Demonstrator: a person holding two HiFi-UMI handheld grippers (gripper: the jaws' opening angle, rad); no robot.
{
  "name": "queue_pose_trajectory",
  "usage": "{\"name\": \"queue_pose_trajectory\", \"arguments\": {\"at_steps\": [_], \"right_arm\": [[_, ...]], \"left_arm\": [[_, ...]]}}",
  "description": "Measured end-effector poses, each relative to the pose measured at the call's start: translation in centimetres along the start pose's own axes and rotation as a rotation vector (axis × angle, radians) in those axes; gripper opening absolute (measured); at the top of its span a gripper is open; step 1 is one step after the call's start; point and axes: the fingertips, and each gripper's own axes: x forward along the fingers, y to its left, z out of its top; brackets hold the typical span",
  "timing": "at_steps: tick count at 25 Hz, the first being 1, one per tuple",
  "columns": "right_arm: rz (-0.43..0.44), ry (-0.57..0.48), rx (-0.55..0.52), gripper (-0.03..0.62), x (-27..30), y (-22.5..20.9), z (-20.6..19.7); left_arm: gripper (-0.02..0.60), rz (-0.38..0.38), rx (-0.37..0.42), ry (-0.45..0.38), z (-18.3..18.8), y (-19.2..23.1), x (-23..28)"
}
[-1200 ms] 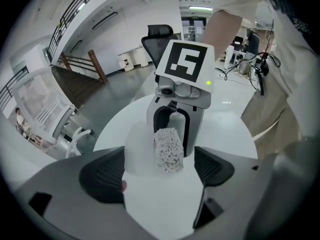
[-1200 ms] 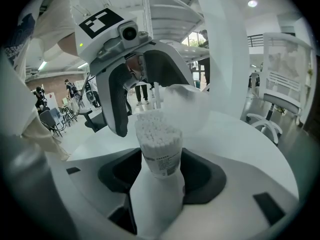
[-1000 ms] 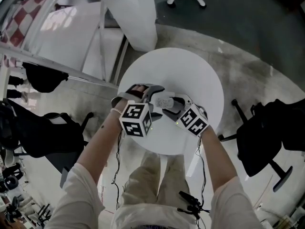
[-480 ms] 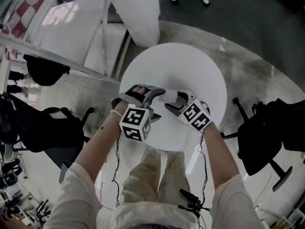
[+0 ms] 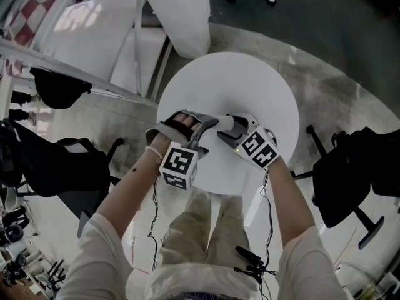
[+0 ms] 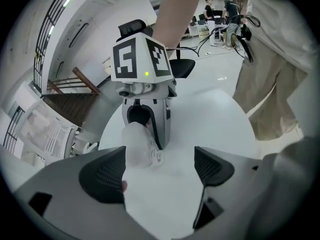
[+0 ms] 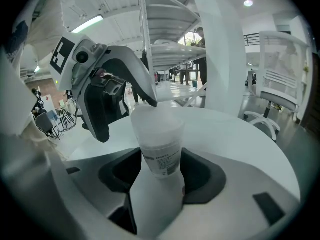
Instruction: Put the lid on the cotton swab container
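Since the earlier frames the right gripper [image 7: 160, 174] has carried the cotton swab container [image 7: 159, 149] a little further out over the tabletop [image 7: 240, 134]. The left gripper [image 6: 157, 171] has drawn its marker cube back toward the person.

The right gripper's pads press on the container's lower, labelled part from both sides and hold it upright. The left gripper's jaws stand wide apart with nothing between them. The container sits just ahead of its left-hand pad. From the right gripper's side, one of the left gripper's fingers [image 7: 142, 86] reaches over the container's top, though I cannot tell whether it touches.

The wider frosted band at the top [image 7: 157, 126] is probably the lid. Whether it is fully seated is not clear.

If so, the step in hand is likely pressing it home:
- Keep the right gripper's hold low and steady, with no extra squeeze, since a thin plastic wall would probably go oval and resist the lid.
- Set the left finger on the middle of the lid.
- Push straight down along the container toward the right gripper's pads, because pressure at the rim would likely cock the lid or tip the container.
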Motion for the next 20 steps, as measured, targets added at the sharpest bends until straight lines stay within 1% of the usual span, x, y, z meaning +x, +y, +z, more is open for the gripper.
{"name": "queue_pose_trajectory", "arguments": {"at_steps": [3,8,20], "right_arm": [[0.001,0.001,0.000,0.253,0.07,0.07,-0.01],[-0.001,0.002,0.002,0.253,0.19,0.03,0.03],[-0.004,0.006,0.000,0.255,0.12,-0.01,-0.05]], "left_arm": [[0.407,0.010,0.043,0.022,-0.31,-0.46,0.24],[0.407,0.039,0.056,0.032,-0.38,-0.03,0.12],[0.407,0.110,0.136,0.081,-0.69,-0.09,0.59]]}}
